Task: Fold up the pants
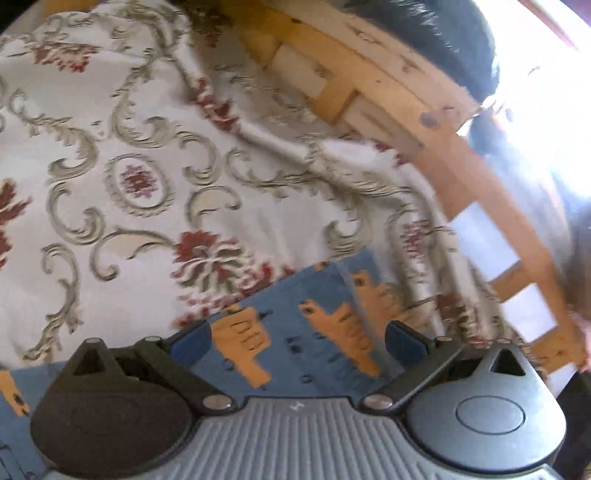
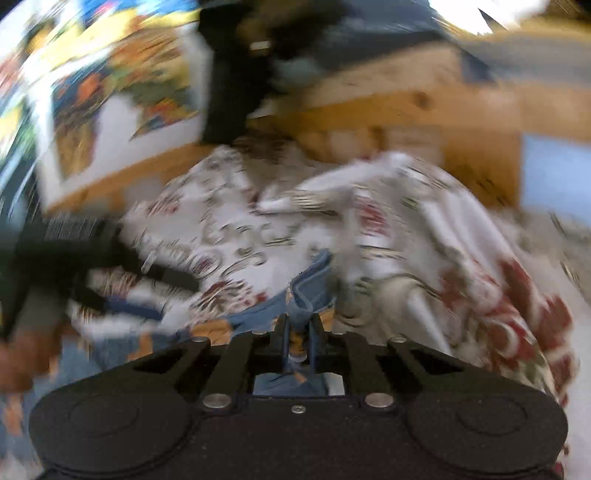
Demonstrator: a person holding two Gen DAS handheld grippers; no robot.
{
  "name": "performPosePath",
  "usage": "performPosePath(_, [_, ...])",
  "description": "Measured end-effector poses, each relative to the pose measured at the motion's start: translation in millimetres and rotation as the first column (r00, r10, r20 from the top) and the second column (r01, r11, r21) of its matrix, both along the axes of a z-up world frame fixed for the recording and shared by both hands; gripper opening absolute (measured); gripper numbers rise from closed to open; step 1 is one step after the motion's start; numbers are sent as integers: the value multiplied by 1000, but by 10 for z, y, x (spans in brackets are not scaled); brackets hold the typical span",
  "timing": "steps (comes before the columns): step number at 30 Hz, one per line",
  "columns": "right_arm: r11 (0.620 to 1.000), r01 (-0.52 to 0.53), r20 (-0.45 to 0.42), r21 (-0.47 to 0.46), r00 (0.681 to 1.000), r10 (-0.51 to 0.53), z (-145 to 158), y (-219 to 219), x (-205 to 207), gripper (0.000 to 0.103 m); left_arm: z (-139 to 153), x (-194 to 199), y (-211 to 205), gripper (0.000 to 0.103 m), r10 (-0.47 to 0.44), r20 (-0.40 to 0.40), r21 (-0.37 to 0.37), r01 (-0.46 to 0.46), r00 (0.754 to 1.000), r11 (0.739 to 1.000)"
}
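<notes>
The pants (image 1: pixel 303 332) are light blue with orange animal prints and lie on a cream floral bedspread (image 1: pixel 147 166). In the left wrist view my left gripper (image 1: pixel 298 338) hangs open just above the blue cloth, its blue pads (image 1: pixel 192 341) spread wide with nothing between them. The right wrist view is blurred by motion. There my right gripper (image 2: pixel 298 332) is shut on a bunched fold of the pants (image 2: pixel 310 288), which rises between its fingers. The other gripper (image 2: pixel 92 258) shows as a dark blur at the left.
A curved wooden bed frame (image 1: pixel 436 140) with slats runs along the right. A dark cushion (image 1: pixel 424 33) rests on top of it. The bedspread is rumpled into a ridge (image 2: pixel 424 221) near the frame. A colourful printed sheet (image 2: pixel 110 81) stands at the far left.
</notes>
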State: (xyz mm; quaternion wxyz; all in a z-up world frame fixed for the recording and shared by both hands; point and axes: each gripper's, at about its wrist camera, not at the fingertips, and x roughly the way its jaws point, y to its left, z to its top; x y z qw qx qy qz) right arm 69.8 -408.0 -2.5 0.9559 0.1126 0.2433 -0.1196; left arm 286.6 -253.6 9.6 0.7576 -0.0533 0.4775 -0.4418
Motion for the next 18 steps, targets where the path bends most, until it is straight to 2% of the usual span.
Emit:
performPosePath(6, [994,-63,-24,-91,998,62,-21,166,38,11,85,11,-237,103,-60,-52,-15,59,997,998])
performPosePath(10, [984,-101,-44,-147,995,95,-41,269,63,11,50,70,-401,103,-62,-122,-6,62,991,998])
performPosePath(15, [949,-204,-75,-242,979,192,-70,507,86,11,-51,125,-564,101,-71,-174,58,82,982,995])
performPosePath(18, [925,-255,-77,-282,967,243,-75,595,73,11,-120,162,-533,89,-48,-207,56,60,977,997])
